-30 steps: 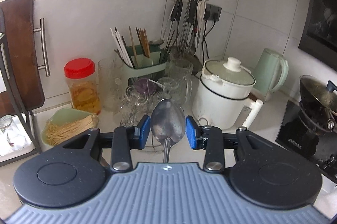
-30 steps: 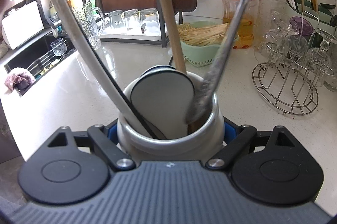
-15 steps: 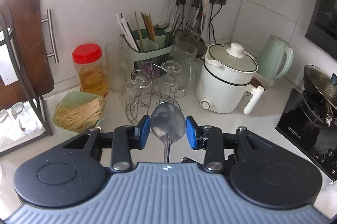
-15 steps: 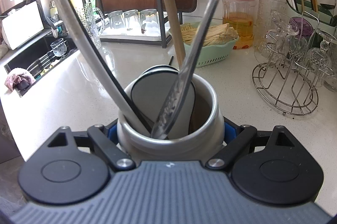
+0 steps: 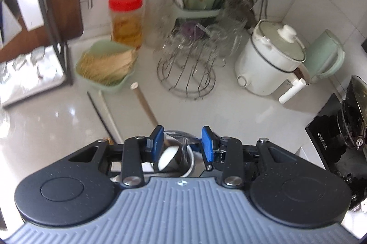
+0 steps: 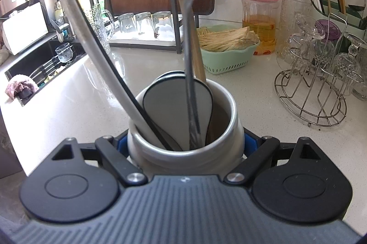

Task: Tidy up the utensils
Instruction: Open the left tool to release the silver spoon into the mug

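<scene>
Two grippers are engaged on one holder. Right gripper (image 6: 185,147) stays clamped around the white utensil holder (image 6: 183,152), unmoved. Inside it, the metal spoon (image 6: 191,92) that leaned right a second ago now stands near upright. Above, the left gripper (image 5: 182,142) has tilted down over the holder; the spoon is apparently still held, though blur prevents confirmation. Insertion looks nearly complete. Beyond lies the countertop (image 6: 240,92).

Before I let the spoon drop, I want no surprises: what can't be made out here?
- Spoon bowl: right wrist view, covered by the blurred left gripper at the top edge.
- Holder floor: right wrist view, hidden by its wall and utensils.
- Long metal handle, its end: right wrist view, cut by top edge.
</scene>
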`<state>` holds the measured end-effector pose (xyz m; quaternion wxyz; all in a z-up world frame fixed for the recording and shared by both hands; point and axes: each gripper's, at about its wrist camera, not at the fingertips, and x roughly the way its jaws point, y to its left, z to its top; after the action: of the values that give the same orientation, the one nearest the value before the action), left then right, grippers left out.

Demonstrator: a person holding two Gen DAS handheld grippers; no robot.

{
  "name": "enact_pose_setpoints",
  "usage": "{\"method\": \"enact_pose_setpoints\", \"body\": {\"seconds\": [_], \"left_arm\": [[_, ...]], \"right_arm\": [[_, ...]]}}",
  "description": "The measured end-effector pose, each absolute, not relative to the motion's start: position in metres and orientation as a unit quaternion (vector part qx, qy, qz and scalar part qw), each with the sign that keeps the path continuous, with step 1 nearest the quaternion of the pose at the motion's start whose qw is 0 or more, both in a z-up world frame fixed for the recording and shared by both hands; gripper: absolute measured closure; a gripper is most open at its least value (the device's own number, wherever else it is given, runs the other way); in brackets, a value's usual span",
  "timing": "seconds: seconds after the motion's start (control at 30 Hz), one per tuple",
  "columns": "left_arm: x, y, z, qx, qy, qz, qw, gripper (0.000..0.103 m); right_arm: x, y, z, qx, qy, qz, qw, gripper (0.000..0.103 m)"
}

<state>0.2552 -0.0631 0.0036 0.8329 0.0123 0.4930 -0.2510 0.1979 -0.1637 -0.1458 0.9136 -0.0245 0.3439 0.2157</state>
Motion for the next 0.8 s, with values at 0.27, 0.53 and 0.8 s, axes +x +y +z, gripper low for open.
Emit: {"method": "enact_pose_setpoints", "body": {"seconds": [0.27,0.53,0.8], "left_arm": [[0.268,-0.069,-0.005,0.009,0.545,-0.231,0.806,0.062],[0.266,-0.076,-0.017,0.002,0.563,-0.231,0.793,0.062],[0.259,-0.072,-0.012,-0.011,0.549,-0.228,0.804,0.057]], "right_arm": [[0.197,-0.164,-0.146,-0.027,0.344,0.220,0.912,0.011],[0.196,-0.165,-0.146,-0.028,0.345,0.220,0.912,0.011],[0.194,-0.166,-0.145,-0.028,0.347,0.218,0.912,0.011]]}}
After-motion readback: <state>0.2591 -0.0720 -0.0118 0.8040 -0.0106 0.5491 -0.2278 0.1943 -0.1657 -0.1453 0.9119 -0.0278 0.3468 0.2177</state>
